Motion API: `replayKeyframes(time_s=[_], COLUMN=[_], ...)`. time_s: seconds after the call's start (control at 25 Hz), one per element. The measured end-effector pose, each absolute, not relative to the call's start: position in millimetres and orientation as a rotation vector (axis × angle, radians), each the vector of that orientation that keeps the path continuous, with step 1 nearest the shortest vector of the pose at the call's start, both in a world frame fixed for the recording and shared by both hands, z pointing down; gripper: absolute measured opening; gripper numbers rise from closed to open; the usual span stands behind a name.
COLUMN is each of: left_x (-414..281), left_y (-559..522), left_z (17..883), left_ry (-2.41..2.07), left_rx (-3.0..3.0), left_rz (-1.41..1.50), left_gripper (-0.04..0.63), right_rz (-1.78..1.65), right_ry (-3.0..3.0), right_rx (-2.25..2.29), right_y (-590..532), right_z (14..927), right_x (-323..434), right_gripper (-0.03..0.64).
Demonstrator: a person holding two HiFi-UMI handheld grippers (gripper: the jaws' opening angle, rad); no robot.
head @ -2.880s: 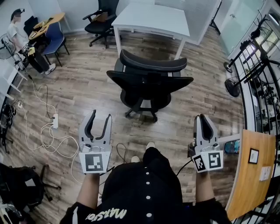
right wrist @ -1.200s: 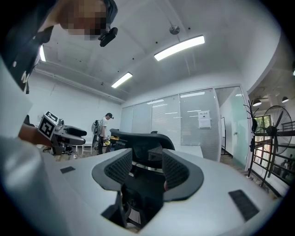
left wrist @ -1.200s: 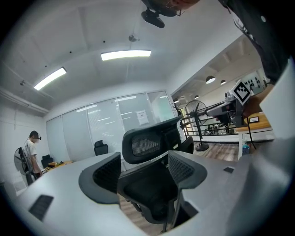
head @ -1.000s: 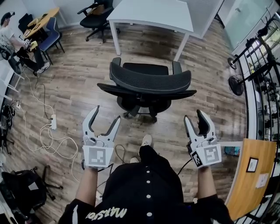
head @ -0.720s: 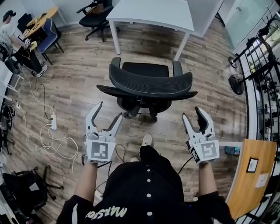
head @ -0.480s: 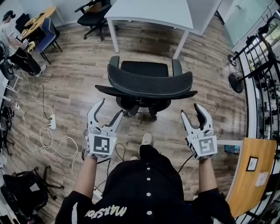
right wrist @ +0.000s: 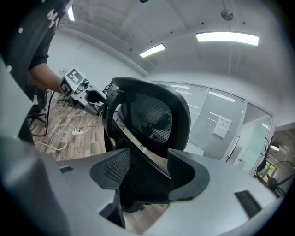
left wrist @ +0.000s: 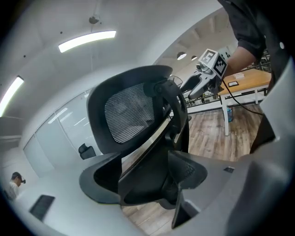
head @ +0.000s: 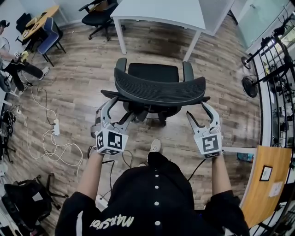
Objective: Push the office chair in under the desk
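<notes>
The office chair (head: 159, 87) stands mid-floor, backrest nearest, the desk (head: 159, 11) farther beyond it; the left gripper (head: 117, 112) is at the backrest's left end, the right gripper (head: 197, 110) at its right end

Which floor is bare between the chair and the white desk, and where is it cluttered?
Bare wood floor lies between the black mesh office chair and the white desk, also left of the chair. Crowded: white power strip and cables at left, black floor fan at right.
</notes>
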State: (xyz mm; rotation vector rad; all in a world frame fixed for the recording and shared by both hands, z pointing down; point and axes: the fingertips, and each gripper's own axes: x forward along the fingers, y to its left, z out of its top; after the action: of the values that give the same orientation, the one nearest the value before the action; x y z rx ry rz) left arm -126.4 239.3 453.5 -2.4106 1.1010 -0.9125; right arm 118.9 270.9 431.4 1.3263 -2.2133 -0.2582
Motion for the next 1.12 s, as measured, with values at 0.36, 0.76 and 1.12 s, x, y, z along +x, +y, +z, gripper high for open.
replayKeyframes(time_s=[0.36,0.76,1.12], left_x=[-120,-113,-114], left_y=[219,206,197], left_z=[477,492,497], left_ry=[0.979,0.907,0.868], left_rx=[-2.359,-2.327,-2.284], left_rz=[-1.042,-1.105,-1.147], left_gripper=[0.322,0.322,0.322], right_rz=[-0.299,-0.354,-0.383], right_ry=[-2.127,-2.048,-2.014], right_rx=[1.191,1.035,1.000], right_y=[253,240,229], right_z=[458,484,492], right_x=[118,114,111], right_gripper=[0.273,0.282,0.282])
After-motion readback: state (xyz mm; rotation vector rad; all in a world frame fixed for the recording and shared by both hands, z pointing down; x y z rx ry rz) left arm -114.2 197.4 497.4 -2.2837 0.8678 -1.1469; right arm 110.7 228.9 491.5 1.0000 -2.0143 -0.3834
